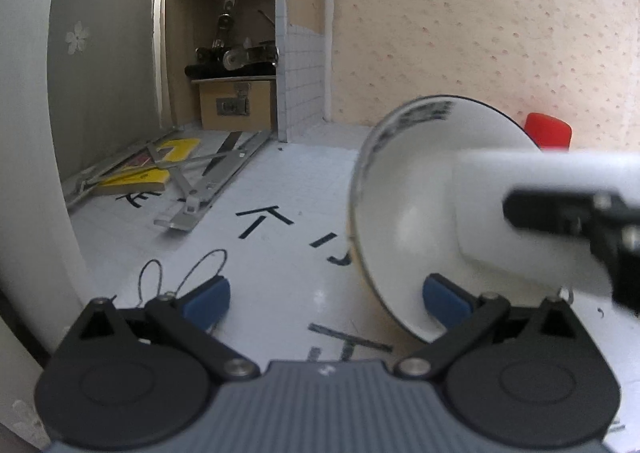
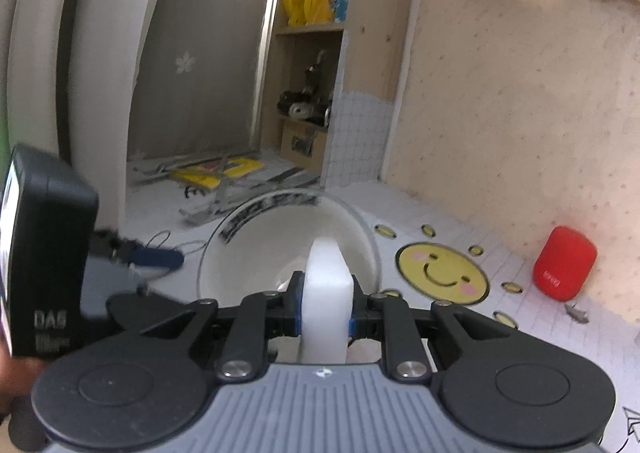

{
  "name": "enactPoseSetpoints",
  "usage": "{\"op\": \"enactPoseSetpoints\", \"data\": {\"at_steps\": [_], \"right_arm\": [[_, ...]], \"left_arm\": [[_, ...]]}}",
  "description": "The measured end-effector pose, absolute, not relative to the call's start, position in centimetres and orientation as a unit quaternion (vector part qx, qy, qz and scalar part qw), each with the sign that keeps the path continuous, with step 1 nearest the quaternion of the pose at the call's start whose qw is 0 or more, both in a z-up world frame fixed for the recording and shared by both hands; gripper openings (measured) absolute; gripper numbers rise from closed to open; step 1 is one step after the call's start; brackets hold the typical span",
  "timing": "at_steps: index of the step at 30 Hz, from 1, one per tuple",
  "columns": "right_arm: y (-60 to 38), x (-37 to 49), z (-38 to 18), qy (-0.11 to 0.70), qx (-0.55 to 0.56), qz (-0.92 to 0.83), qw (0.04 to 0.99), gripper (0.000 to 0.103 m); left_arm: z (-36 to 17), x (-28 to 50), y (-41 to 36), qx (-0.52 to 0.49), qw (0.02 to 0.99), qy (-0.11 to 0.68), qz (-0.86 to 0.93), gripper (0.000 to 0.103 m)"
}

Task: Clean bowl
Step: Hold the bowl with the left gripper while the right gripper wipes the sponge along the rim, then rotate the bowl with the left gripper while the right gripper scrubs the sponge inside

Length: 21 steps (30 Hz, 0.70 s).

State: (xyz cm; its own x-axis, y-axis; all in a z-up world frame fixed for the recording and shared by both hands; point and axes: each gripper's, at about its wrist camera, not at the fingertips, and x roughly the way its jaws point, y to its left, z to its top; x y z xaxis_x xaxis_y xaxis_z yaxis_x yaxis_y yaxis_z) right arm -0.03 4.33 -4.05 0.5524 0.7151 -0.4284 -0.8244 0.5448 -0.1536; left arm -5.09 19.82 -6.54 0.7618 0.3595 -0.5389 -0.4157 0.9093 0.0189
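Note:
A white bowl (image 1: 404, 213) with a dark pattern under its rim stands tilted on the white gridded table (image 1: 280, 273), its mouth turned to the right. My left gripper (image 1: 326, 305) is open wide. Its right blue pad (image 1: 444, 303) sits at the bowl's lower rim, and its left pad (image 1: 208, 303) is well clear of the bowl. My right gripper (image 2: 326, 293) is shut on a white sponge block (image 2: 326, 293), whose tip reaches into the bowl (image 2: 280, 237). The left wrist view shows the sponge (image 1: 520, 209) against the bowl's inner wall.
A red cylinder (image 2: 564, 263) stands by the beige wall on the right, next to a yellow smiley sticker (image 2: 442, 271). Metal brackets and yellow boards (image 1: 180, 177) lie at the back left below a shelf unit. A thin black cord (image 1: 180, 273) loops near my left finger.

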Motion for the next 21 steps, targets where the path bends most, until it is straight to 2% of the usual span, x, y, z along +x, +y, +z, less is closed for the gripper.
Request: {"op": "enactPoseSetpoints", "data": {"at_steps": [21], "right_arm": [[6.1, -1.4, -3.2, 0.154, -0.188, 0.497, 0.833, 0.018]], "left_arm": [[-6.7, -5.1, 19.7, -0.051, 0.938, 0.273, 0.209, 0.103]]}}
